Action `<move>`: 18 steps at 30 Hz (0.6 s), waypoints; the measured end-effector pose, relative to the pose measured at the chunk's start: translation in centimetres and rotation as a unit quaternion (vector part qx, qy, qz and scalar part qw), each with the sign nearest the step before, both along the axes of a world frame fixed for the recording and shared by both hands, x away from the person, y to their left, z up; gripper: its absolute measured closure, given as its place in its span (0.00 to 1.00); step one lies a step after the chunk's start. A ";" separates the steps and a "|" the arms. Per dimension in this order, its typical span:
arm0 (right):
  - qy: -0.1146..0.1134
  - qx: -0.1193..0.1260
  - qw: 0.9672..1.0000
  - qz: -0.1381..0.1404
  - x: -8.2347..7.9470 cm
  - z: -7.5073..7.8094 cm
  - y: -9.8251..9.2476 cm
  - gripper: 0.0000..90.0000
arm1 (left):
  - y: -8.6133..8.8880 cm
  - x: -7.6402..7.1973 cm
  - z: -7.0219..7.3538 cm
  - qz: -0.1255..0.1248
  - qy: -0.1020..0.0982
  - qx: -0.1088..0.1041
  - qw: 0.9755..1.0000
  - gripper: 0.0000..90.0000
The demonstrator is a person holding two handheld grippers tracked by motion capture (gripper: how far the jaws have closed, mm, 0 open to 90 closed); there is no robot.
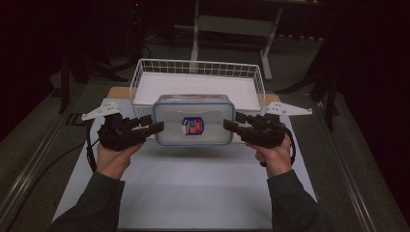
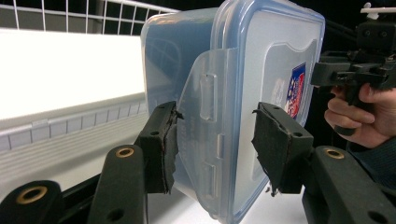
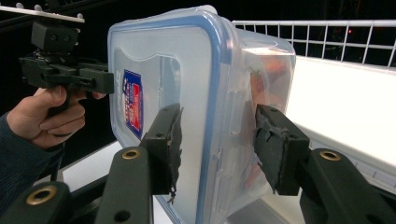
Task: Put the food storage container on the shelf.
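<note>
The plastic box [image 1: 193, 125] sits lifted between both claws, in front of the wire basket [image 1: 140, 77] at 12 o'clock. Its long side runs from 9 to 3. The left gripper [image 1: 155, 127] and right gripper [image 1: 231, 124] are spread around its short ends, equally near.

No text can be read anywhere. A red, white and blue sticker [image 1: 192, 125] sits on the container lid [image 1: 193, 108], but its print is too small and blurred.
</note>
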State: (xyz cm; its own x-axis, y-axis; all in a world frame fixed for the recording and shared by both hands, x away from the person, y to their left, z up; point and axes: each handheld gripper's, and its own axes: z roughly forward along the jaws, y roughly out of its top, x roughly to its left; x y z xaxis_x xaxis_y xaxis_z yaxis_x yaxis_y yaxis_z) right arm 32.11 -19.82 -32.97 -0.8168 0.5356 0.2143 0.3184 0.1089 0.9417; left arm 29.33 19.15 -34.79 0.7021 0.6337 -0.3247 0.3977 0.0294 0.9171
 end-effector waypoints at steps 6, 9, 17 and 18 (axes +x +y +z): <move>-0.009 0.002 1.000 -0.004 0.5 1.0 -0.1 0.58 | -0.1 0.8 1.0 -0.001 -0.014 -0.001 1.000 0.56; -0.015 0.003 1.000 -0.004 0.8 1.3 -0.2 0.58 | -0.1 1.0 1.4 0.001 -0.017 -0.003 1.000 0.56; -0.021 0.002 1.000 -0.008 1.6 2.2 -0.2 0.58 | -0.1 2.1 2.1 0.001 -0.018 -0.008 1.000 0.56; -0.023 0.000 1.000 -0.008 1.7 2.4 -0.2 0.58 | -0.1 2.2 2.1 -0.001 -0.019 -0.008 1.000 0.56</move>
State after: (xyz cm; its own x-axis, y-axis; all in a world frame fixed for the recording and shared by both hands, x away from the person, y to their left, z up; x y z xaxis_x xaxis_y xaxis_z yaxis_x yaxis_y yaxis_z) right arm 33.79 -19.98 -30.55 -0.8172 0.5484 0.1774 0.2769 0.1036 0.9553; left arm 31.50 19.06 -32.65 0.7151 0.6274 -0.3082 0.3632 0.0433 0.9307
